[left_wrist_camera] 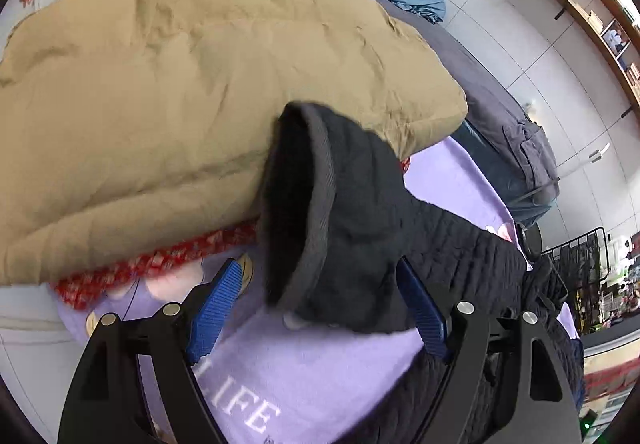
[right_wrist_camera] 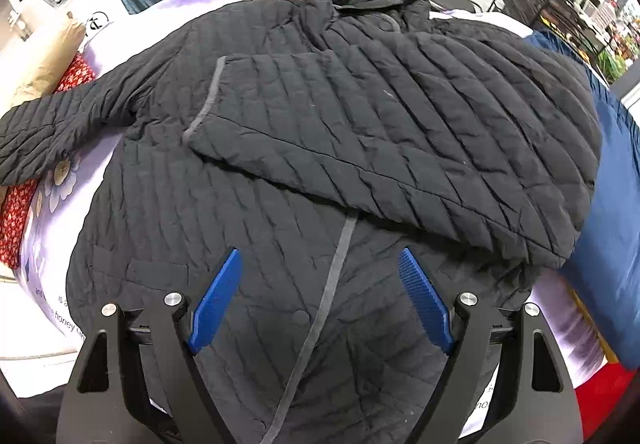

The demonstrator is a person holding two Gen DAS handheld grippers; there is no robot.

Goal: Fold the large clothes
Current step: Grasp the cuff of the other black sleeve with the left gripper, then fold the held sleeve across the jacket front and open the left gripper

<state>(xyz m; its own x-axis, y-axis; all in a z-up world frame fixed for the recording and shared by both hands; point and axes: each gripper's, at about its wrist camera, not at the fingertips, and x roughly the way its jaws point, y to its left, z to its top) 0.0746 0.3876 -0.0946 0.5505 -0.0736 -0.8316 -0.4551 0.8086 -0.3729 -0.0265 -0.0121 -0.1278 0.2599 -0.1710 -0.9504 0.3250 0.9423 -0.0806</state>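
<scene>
- The black quilted jacket [right_wrist_camera: 320, 148] lies front-up on a lilac printed blanket [left_wrist_camera: 320, 372], collar away from the right wrist camera.
- One sleeve [right_wrist_camera: 360, 148] is folded across the chest; the other sleeve [left_wrist_camera: 360, 244] stretches out sideways towards a tan duvet [left_wrist_camera: 200, 84].
- The left gripper [left_wrist_camera: 320, 304] stands wide, its blue pads either side of that sleeve's cuff [left_wrist_camera: 316, 204]; whether the pads touch the fabric I cannot tell.
- The right gripper [right_wrist_camera: 320, 296] hangs wide open above the jacket's lower front, gripping nothing.
</scene>
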